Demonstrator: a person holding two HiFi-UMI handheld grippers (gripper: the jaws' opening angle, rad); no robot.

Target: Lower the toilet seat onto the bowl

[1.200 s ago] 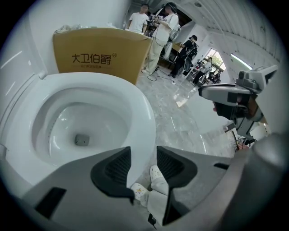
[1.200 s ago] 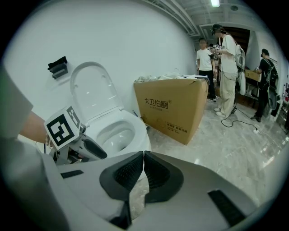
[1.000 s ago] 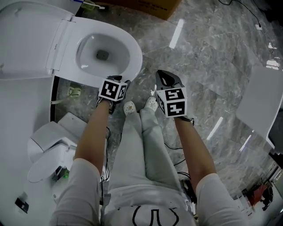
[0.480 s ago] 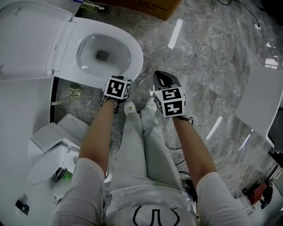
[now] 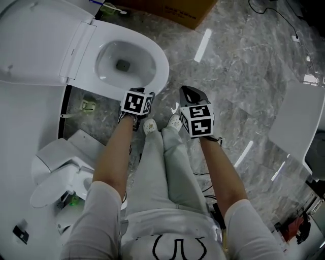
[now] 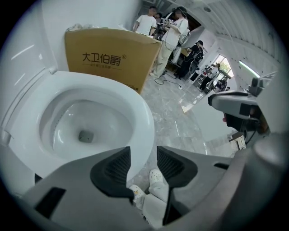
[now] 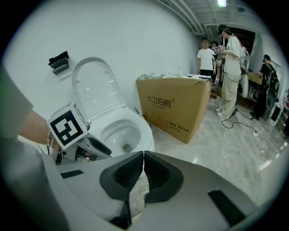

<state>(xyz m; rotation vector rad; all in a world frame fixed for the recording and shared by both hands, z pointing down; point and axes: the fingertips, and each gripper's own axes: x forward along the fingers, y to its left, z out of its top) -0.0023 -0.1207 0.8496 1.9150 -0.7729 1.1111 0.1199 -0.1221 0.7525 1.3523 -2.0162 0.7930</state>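
Observation:
The white toilet bowl [image 5: 161, 71] lies uncovered at the upper left of the head view. Its seat and lid [image 5: 40, 45] are tipped back; in the right gripper view they stand upright [image 7: 97, 85] behind the bowl [image 7: 142, 131]. My left gripper [image 5: 141, 94] hovers at the bowl's front rim [image 6: 144, 122]. Its jaws have just been opening, and it [image 6: 143, 155] is open with only floor and shoes showing in the gap. My right gripper [image 5: 189, 92] hangs over the marble floor right of the bowl. It [image 7: 143, 157] is shut, pads touching, on nothing.
A cardboard box [image 5: 177, 10] stands on the floor beyond the bowl. A second white toilet [image 5: 56, 167] sits at the lower left and a white panel [image 5: 299, 122] at the right. My legs and shoes [image 5: 150, 124] are below the grippers. Several people [image 7: 226, 67] stand far back.
The head view has shifted slightly, so the toilet sits a little further right. Both grippers keep about the same place by the bowl. The left marker cube has rolled a little.

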